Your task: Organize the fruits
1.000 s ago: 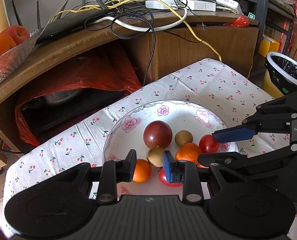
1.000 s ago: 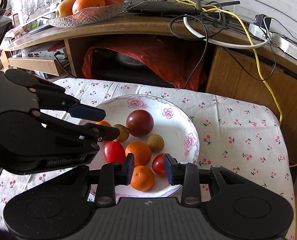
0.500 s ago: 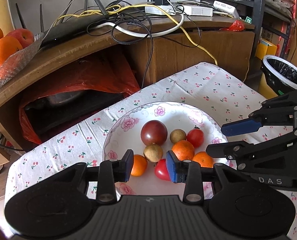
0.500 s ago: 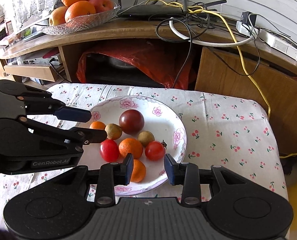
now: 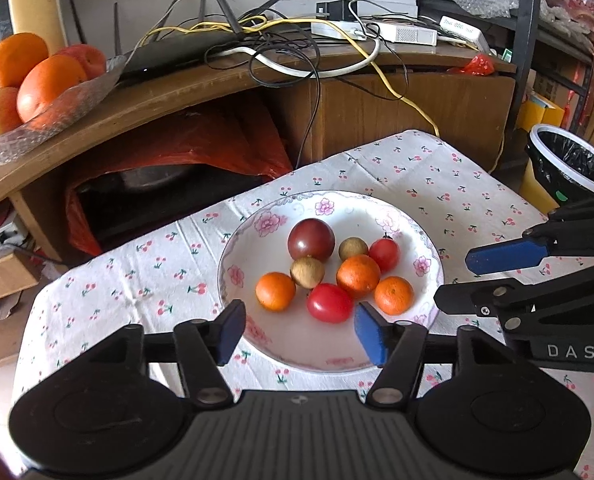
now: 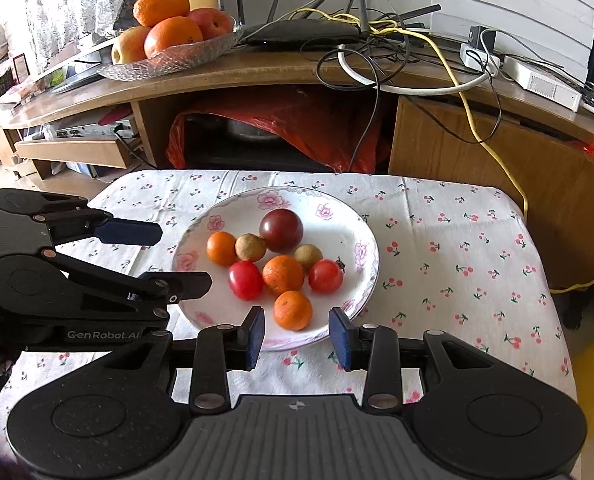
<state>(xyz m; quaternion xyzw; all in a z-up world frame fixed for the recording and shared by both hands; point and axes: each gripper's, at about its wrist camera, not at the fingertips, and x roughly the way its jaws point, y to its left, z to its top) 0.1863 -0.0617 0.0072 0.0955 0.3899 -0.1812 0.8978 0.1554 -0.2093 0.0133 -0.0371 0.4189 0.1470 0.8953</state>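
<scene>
Fruits sit gathered on the floral plate (image 5: 233, 276) in the middle of the surface (image 5: 437, 176), which wears a cherry-print cloth. I count a dark purple tomato (image 5: 311, 239) at the back, two brown longans (image 5: 307, 273) just in front of it, two red tomatoes (image 5: 329, 303), and three small oranges (image 5: 358, 276); most are touching or just beside one another. From my right wrist view the nearest orange (image 6: 293, 310) lies close to the plate's near rim. My left gripper (image 5: 299, 332) hangs over the plate's near edge, jaws spread wide and empty. My right gripper (image 6: 296, 338) sits just short of the plate's rim, jaws likewise parted with nothing between them. Behind the surface, a wooden cabinet (image 6: 225, 76) carries a glass bowl (image 6: 169, 60) of large oranges and apples, a router (image 6: 301, 34) and tangled cables (image 6: 381, 64). A lined bin (image 5: 573, 164) stands off to the right.
</scene>
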